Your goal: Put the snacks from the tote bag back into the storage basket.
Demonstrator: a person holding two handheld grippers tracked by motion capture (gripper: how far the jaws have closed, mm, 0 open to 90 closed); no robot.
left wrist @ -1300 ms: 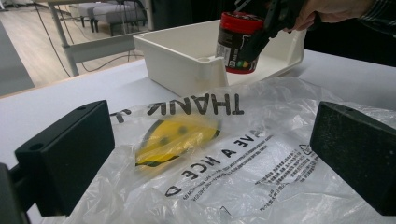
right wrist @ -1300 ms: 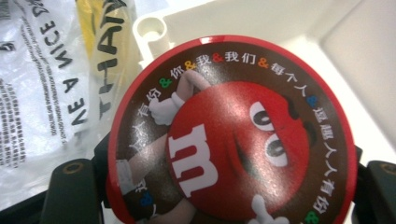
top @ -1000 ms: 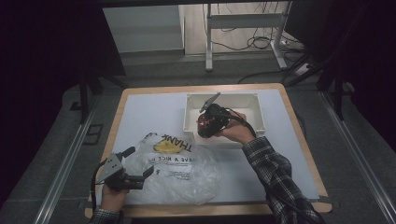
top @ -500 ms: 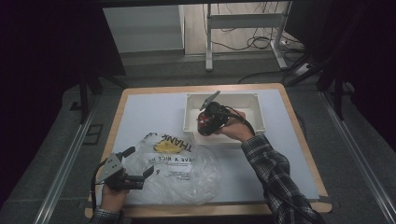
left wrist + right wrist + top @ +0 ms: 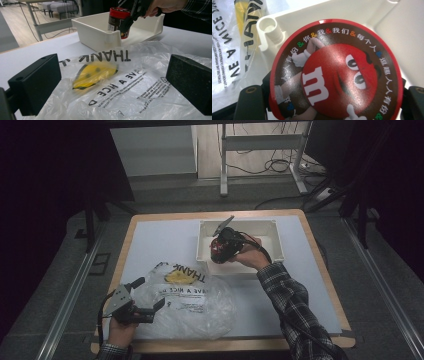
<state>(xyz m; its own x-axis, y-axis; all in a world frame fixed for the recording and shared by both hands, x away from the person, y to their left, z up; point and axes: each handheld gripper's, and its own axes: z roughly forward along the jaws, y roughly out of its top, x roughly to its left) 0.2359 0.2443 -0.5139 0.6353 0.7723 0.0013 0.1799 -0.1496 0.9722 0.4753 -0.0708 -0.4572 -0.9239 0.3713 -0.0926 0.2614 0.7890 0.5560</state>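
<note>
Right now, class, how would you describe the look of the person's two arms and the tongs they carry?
Left tongs: black, with a grey three-cornered plate on top, blocky black jaws and a black cable trailing. Right tongs: black, also with a grey plate and a black cable along the arm. The right forearm wears a dark plaid sleeve; a plaid cuff shows at the left wrist.

The white bench [image 5: 150, 245] lies bare along its far-left part and down its right side, open for passage. A crumpled clear plastic bag with black lettering [image 5: 192, 300] covers the near middle. The white rectangular plastic bin [image 5: 270, 232] blocks the far middle, its walls raised around a red-lidded round candy jar [image 5: 117, 18]
</note>
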